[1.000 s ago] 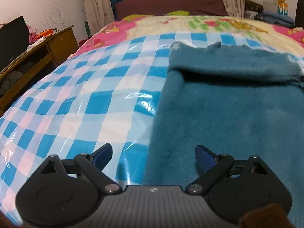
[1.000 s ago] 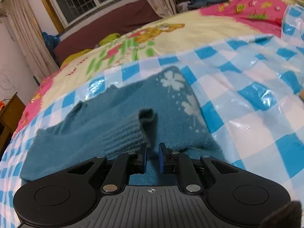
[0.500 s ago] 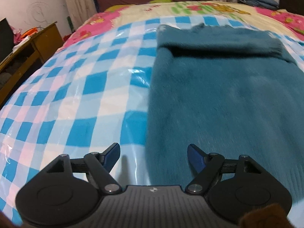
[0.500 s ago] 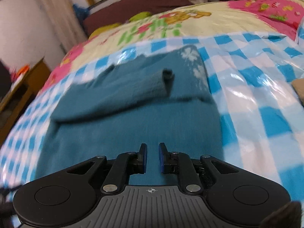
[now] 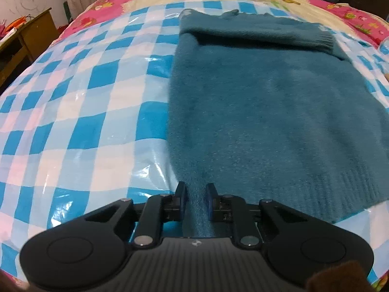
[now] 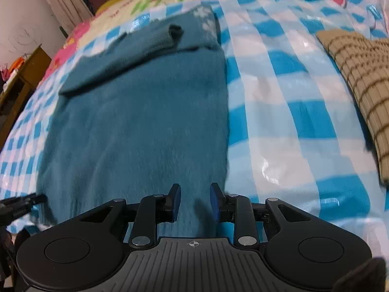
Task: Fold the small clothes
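— Why is the left gripper down at that near corner?

— Its jaws have just closed, pinching the teal sweater's hem corner, ready to lift, I'd guess.

— And the right gripper?

— Its jaws have just been opening; they stand parted over the hem by its own near corner, gripping nothing yet. The sweater stretches flat ahead of both, one sleeve folded across.

no readable text, label, brand or number anywhere.
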Available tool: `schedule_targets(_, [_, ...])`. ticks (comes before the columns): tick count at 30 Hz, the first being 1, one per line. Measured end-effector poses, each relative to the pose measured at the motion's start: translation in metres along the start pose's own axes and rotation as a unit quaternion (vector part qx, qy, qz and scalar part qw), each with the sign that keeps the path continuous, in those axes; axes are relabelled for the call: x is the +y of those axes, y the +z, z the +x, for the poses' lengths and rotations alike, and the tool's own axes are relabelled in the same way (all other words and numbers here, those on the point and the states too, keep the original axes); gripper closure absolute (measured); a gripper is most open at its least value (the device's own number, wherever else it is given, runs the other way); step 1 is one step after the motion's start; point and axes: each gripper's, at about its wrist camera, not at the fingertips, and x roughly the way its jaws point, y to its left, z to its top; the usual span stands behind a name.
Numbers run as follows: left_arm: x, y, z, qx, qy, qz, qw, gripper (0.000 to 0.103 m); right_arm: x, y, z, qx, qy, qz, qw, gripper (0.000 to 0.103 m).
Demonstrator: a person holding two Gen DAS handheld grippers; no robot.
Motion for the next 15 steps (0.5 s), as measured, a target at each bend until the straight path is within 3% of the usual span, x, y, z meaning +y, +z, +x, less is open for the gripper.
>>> schedule_targets(8, [0.011, 0.003, 0.012, 0.034, -0.022, -0.017, 0.9990, 0.081, 0.002, -0.004, 0.026, 0.057, 0.027, 0.011, 0.998, 0.075])
schedule_targets(11, [0.012, 0.005, 0.015, 0.044, -0.028, -0.017, 0.9985, 0.082, 0.000, -0.003, 0.034, 0.067, 0.059, 0.032, 0.995, 0.076])
schedule_targets(15, [0.013, 0.008, 0.010, 0.048, -0.034, -0.012, 0.9982, 0.087, -0.004, -0.005, 0.036, 0.071, 0.102, 0.057, 0.991, 0.090])
